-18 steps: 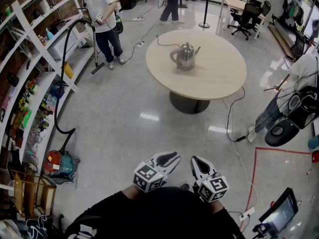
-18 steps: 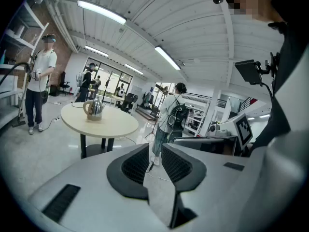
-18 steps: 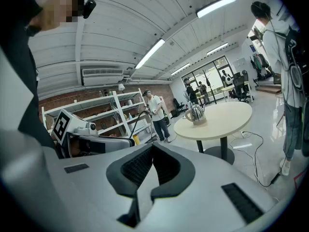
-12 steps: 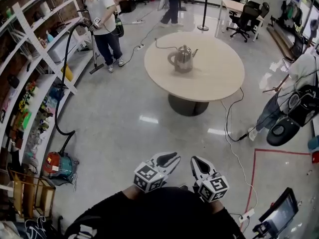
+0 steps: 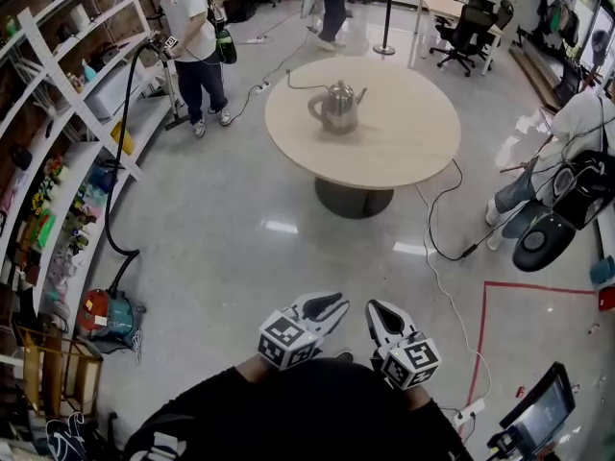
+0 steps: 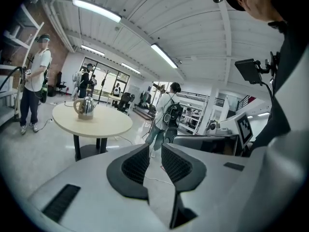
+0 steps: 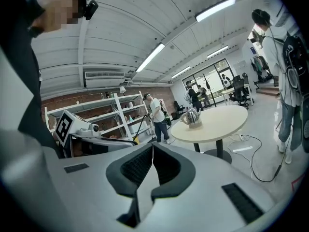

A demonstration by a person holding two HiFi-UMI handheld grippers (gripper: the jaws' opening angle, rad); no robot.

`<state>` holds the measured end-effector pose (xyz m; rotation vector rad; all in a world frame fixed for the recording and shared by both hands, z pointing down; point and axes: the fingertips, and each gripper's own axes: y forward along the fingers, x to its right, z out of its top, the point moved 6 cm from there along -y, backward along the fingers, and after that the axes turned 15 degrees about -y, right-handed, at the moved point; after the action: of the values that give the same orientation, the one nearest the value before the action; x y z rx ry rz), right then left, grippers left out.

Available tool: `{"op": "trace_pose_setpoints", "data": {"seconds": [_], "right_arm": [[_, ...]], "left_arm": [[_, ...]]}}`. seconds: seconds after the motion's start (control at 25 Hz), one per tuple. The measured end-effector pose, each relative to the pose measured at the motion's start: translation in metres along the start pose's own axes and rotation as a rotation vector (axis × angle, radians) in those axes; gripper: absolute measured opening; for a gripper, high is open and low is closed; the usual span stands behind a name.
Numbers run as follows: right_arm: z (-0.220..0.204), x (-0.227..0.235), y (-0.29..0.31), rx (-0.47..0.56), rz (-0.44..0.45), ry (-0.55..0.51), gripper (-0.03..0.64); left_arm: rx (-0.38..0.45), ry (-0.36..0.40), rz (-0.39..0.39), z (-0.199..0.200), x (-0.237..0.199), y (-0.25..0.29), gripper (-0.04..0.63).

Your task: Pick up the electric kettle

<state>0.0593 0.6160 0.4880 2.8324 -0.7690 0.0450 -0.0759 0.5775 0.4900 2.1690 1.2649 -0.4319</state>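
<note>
One change: electric kettle (image 5: 337,107) on worktop (image 5: 408,147) now higher-left in head view. Left gripper (image 5: 333,305) fingers slightly apart, empty; right gripper (image 5: 377,309) fingers together; both near-level.

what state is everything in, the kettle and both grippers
electric kettle, upright on the round table, lid on, nothing touching it
left gripper, jaws slightly apart, nothing between them
right gripper, jaws together, empty
</note>
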Motion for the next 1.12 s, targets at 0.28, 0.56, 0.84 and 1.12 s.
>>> {"op": "trace_pose_setpoints", "data": {"seconds": [0.28,0.56,0.84,1.12], "right_arm": [[-0.018,0.012,-0.019,-0.012,0.032,0.04,0.015],[-0.022,0.017,-0.014,-0.023,0.045,0.08,0.015],[-0.024,0.026,0.018,-0.055,0.032,0.106,0.015],[-0.014,0.059,0.062,-0.066,-0.043,0.103,0.015]], "left_arm": [[-0.02,-0.023,0.025,-0.023,0.016,0.015,0.092],[-0.032,-0.046,0.049,-0.023,0.013,0.016,0.092],[-0.066,-0.063,0.041,-0.01,-0.017,0.029,0.092],[-0.064,-0.049,-0.014,0.027,-0.059,0.055,0.092]]}}
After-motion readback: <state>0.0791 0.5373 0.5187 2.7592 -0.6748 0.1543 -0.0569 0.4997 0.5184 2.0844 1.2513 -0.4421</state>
